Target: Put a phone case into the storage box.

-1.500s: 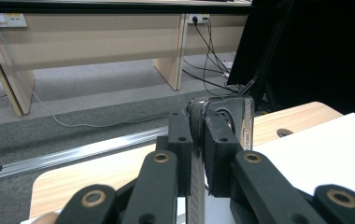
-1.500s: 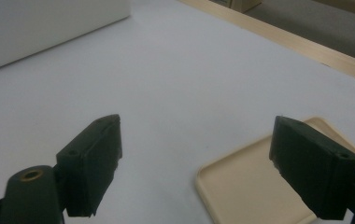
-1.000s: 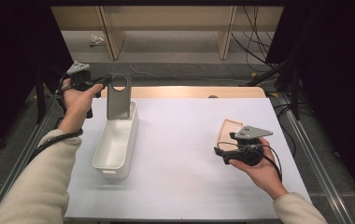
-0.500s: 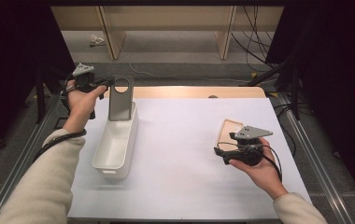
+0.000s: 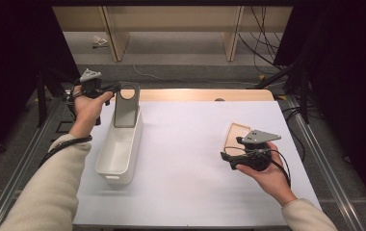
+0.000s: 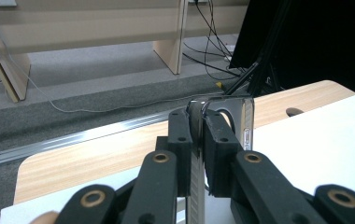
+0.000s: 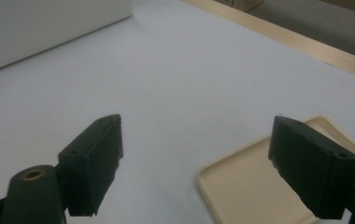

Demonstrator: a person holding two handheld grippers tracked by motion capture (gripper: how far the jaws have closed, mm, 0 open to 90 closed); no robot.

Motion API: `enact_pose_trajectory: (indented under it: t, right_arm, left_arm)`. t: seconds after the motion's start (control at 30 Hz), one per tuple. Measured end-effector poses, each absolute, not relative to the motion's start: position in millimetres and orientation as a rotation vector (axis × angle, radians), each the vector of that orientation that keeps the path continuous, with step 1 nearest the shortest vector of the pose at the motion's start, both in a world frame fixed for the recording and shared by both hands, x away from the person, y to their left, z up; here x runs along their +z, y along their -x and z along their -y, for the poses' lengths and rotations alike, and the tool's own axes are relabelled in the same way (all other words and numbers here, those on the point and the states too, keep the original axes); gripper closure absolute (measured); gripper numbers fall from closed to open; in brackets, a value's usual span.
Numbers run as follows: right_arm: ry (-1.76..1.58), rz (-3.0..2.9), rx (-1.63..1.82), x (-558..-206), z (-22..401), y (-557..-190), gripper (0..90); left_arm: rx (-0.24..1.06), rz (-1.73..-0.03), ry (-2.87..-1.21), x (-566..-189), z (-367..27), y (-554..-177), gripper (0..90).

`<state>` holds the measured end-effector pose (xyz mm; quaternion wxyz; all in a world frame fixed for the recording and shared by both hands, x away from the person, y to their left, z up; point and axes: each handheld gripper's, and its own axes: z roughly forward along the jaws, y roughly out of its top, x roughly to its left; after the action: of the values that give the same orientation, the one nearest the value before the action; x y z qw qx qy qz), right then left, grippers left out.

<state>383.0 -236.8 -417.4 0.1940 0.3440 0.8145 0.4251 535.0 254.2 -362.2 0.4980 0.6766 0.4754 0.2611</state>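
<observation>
A grey floor with trailing cables and pale wooden furniture legs lies beyond my worktop, which is white with a light wooden strip along its far edge. On the left of it sits a long white bin, running away from me. My left tool is clenched on a flat grey metal plate with a round hole near its top; the plate stands upright at the far end of the bin, its lower end down inside the bin, though I cannot tell whether it rests on the bottom. In the left gripper view the two black pads squeeze the thin edge of the plate between them, with the wooden strip and the grey floor behind.

My right tool is released, jaws standing wide apart, held low over the right part of the worktop. Just beside it lies a shallow beige tray; in the right gripper view the tray sits under the right-hand jaw, and the bin's white wall shows far off.
</observation>
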Motion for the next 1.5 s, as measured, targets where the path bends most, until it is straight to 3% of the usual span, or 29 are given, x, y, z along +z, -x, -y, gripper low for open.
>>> enact_pose_trajectory:
  t: [1.5]
  right_arm:
    - [-0.964,-2.284,1.193,-418,237,-384,18.7]
  left_arm:
    - [0.649,-1.242,-1.696,-391,-262,-545,80.1]
